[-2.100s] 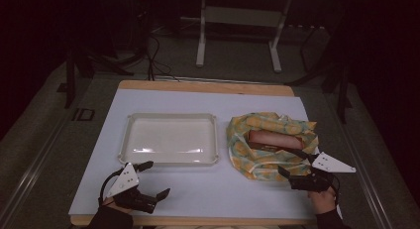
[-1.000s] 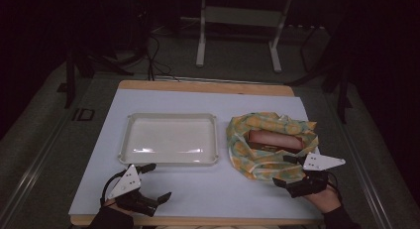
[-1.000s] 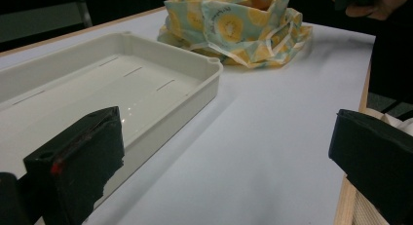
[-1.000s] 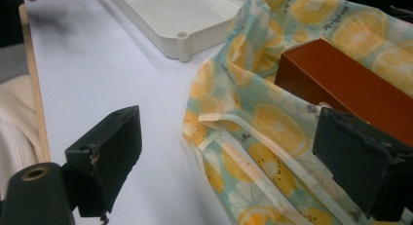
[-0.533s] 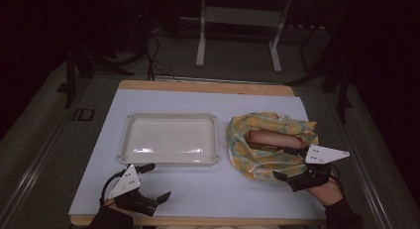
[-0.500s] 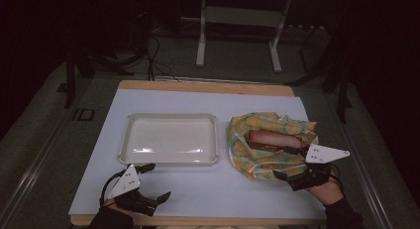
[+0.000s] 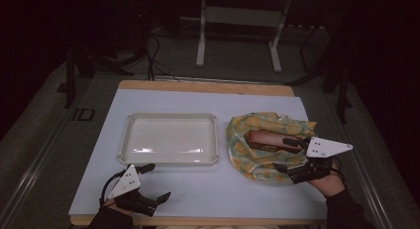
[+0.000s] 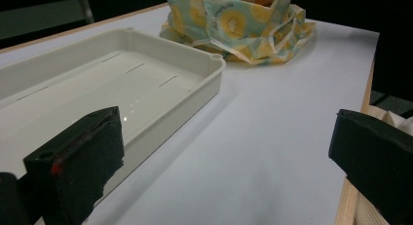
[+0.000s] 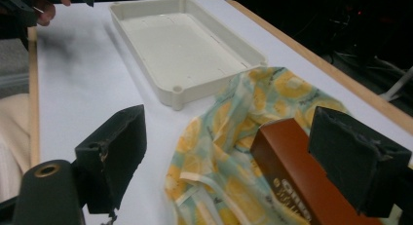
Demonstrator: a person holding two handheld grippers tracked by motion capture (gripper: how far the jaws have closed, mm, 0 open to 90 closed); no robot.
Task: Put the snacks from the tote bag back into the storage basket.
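The right tool hovers over the brown box, which lies in the open yellow-patterned bag near the tabletop's right edge. Its jaws are spread and have just been closing a little, the box under them, not yet pinched. Best to lower squarely across the box's narrow sides, clear of the fabric, before squeezing. The left tool waits spread at the front edge, beside the white tray.

Each hand is carrying a black two-jaw gripper, the left gripper and the right gripper, each topped by a pale grey three-cornered plate dotted with small dark screws. Thin black cables are looping off both. A red mark is showing on one chunky matte pad. Dark sleeves are covering both forearms.
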